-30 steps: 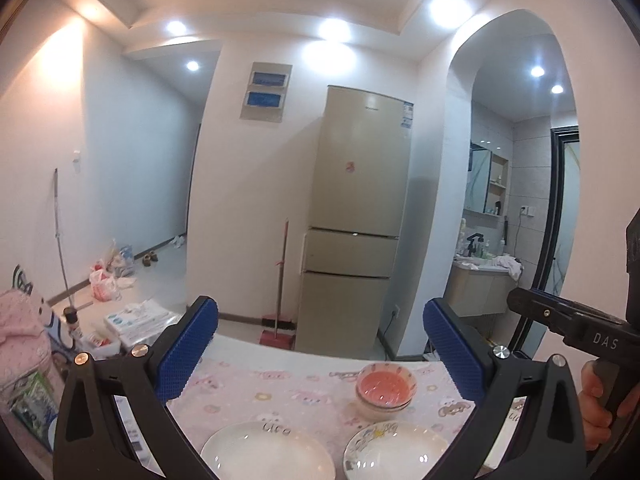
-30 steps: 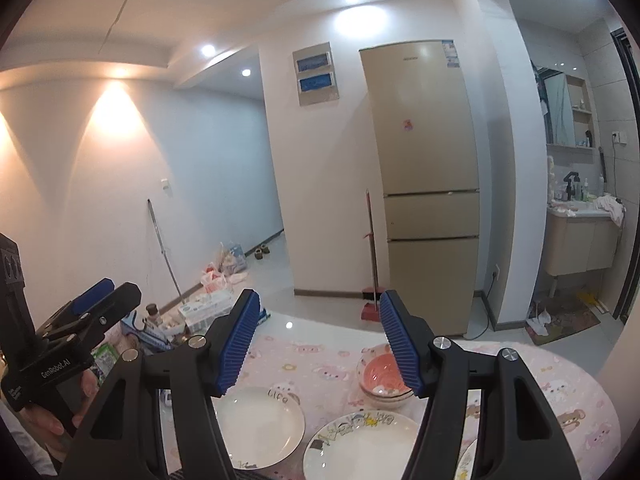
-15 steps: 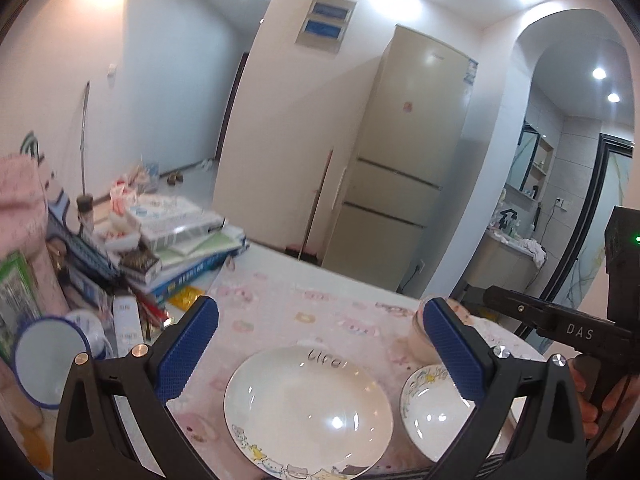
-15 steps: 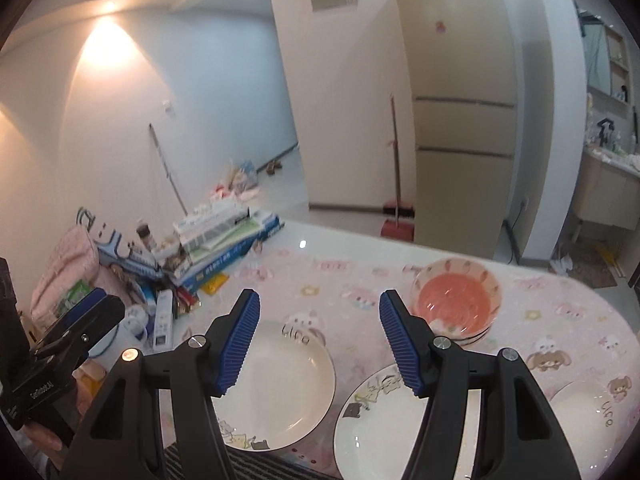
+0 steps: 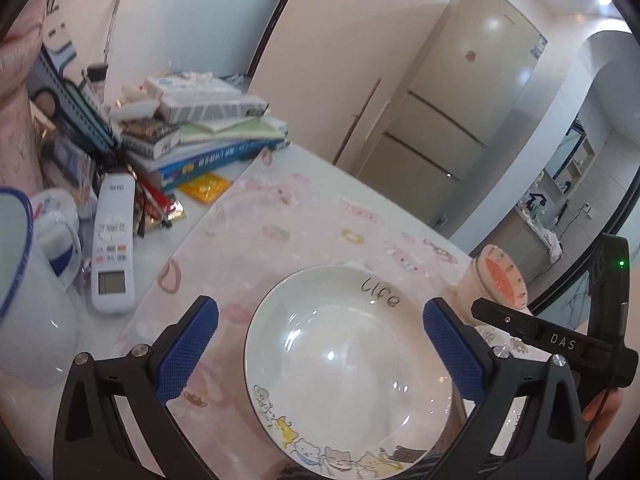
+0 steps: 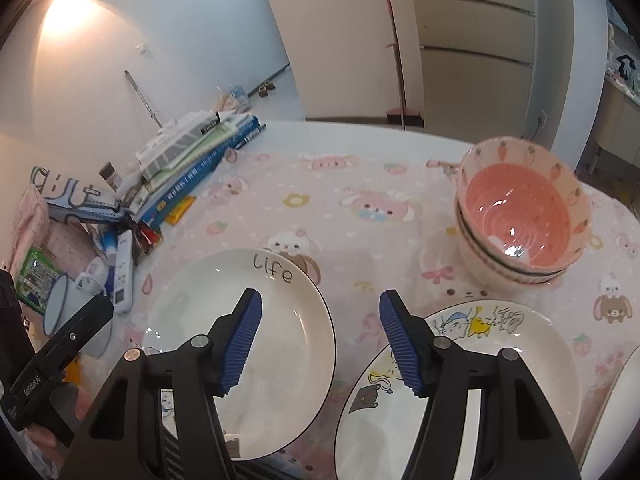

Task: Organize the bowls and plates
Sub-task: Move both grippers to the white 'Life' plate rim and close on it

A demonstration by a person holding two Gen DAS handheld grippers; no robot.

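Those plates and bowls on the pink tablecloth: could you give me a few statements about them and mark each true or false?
1. The plate marked "Life" is empty. True.
2. The pink bowl lies upside down. False: it sits upright, nested on top of other bowls.
3. The right gripper is clamped on a plate. False: its fingers are apart, holding nothing.
4. The cartoon plate lies on the tablecloth beside the "Life" plate. True.

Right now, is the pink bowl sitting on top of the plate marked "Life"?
No, the pink bowl tops a stack of bowls on the tablecloth, well apart from the "Life" plate.
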